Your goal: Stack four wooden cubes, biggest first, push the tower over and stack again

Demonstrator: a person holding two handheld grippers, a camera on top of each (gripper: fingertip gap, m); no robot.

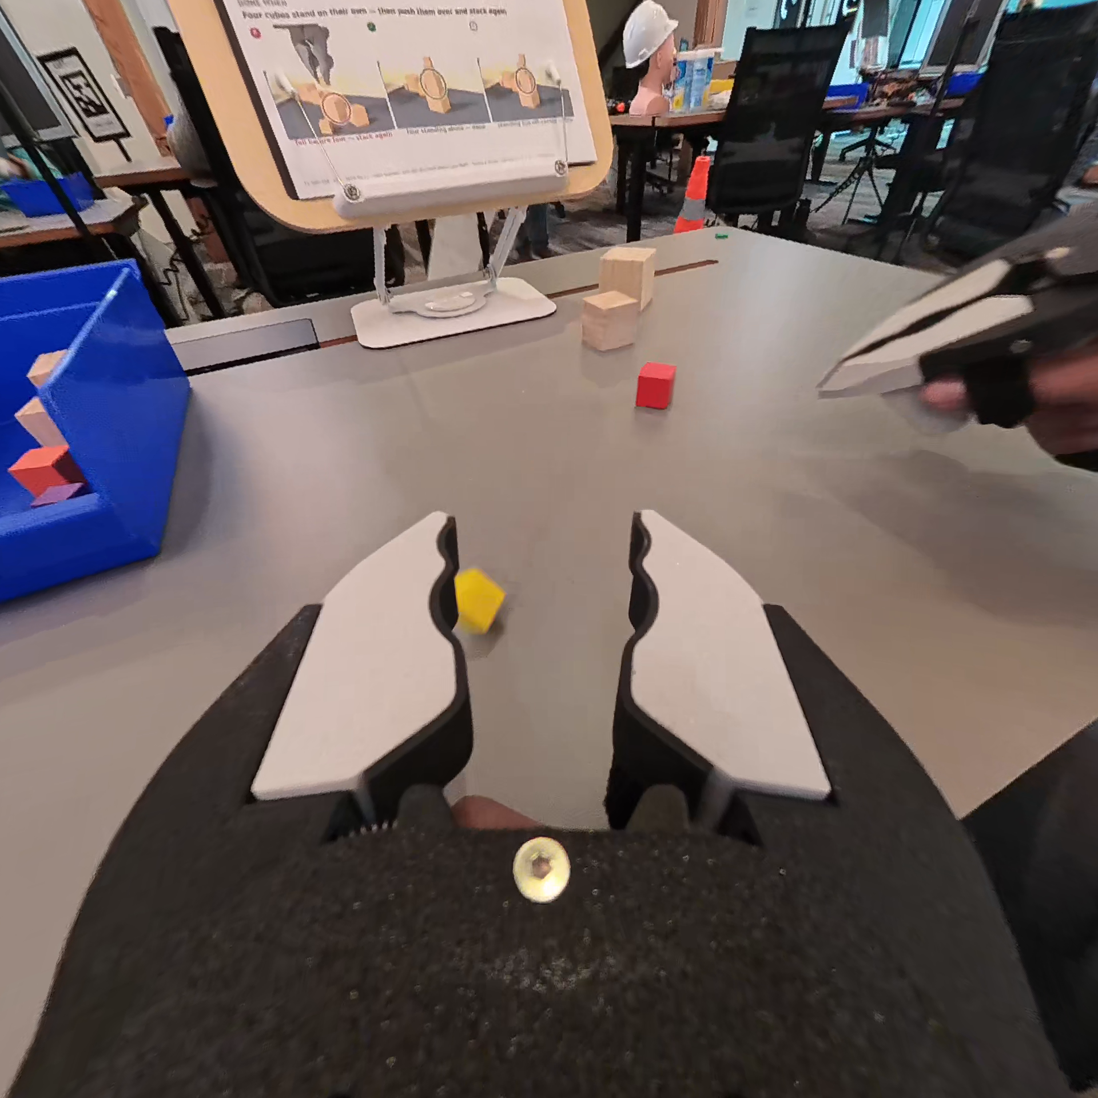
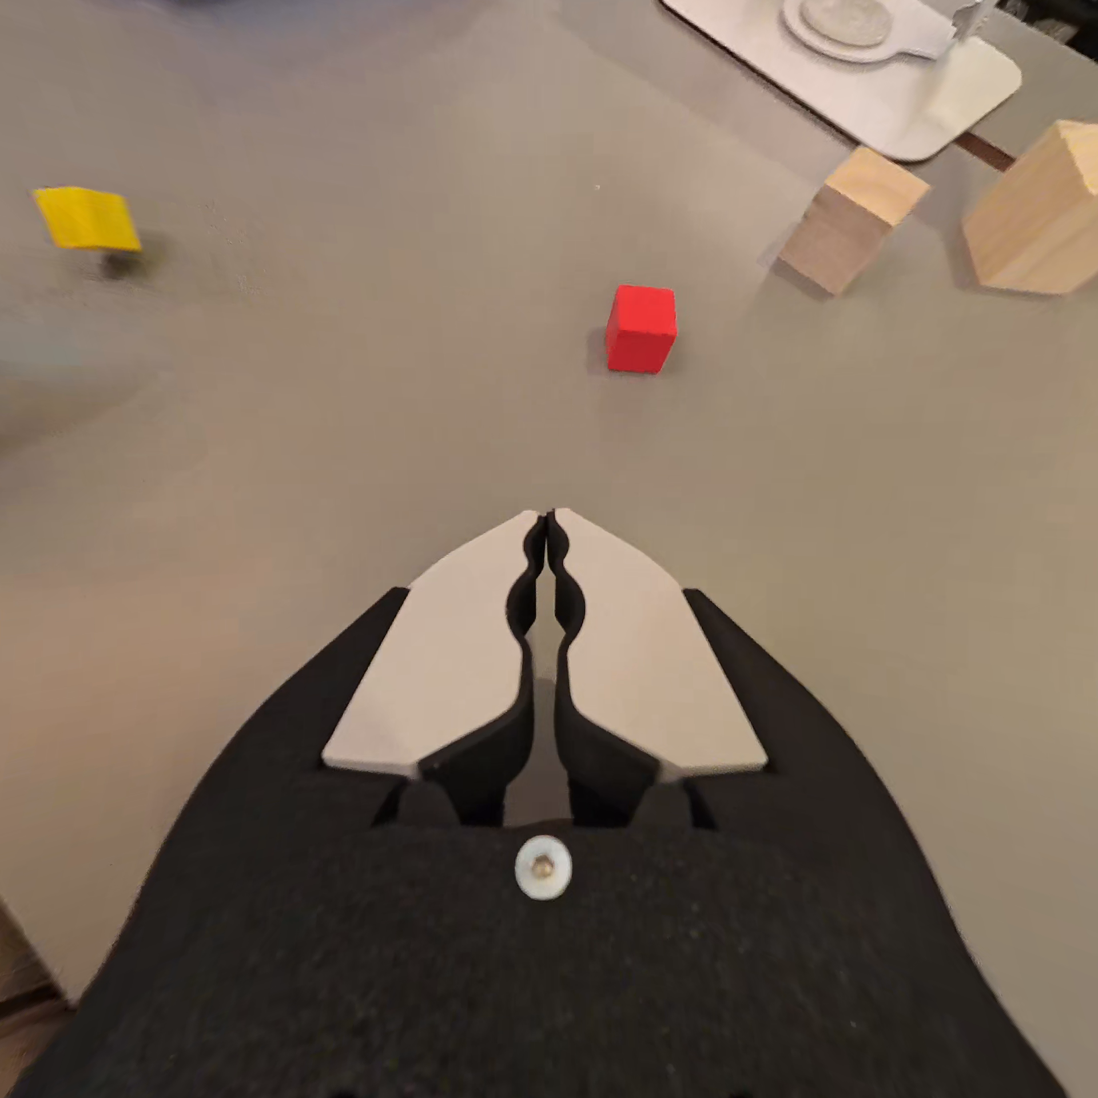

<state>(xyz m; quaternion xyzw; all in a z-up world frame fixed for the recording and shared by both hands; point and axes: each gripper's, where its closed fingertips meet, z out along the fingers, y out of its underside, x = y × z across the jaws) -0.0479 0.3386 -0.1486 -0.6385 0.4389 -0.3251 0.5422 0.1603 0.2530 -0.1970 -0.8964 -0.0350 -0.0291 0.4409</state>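
While our left gripper (image 1: 542, 523) is hanging over the grey table (image 1: 772, 535) with its fingers spread wide and gripping nothing, the yellow cube (image 1: 479, 600) is showing tilted on a corner and blurred just beside the inner edge of the left finger (image 1: 380, 641), well clear of the right one. We are holding our right gripper (image 2: 546, 514) with its fingertips pressed together and empty; the red cube (image 2: 640, 330) is lying ahead of those tips and apart from them. Farther out we are counting two bare wooden cubes, the smaller one (image 1: 609, 319) sitting just beside the bigger one (image 1: 628, 276), near the white base of a document stand (image 1: 454, 312). That is making four cubes on the table: one yellow, one red, two plain. At the left we are seeing a blue bin (image 1: 113, 416) holding several more blocks.
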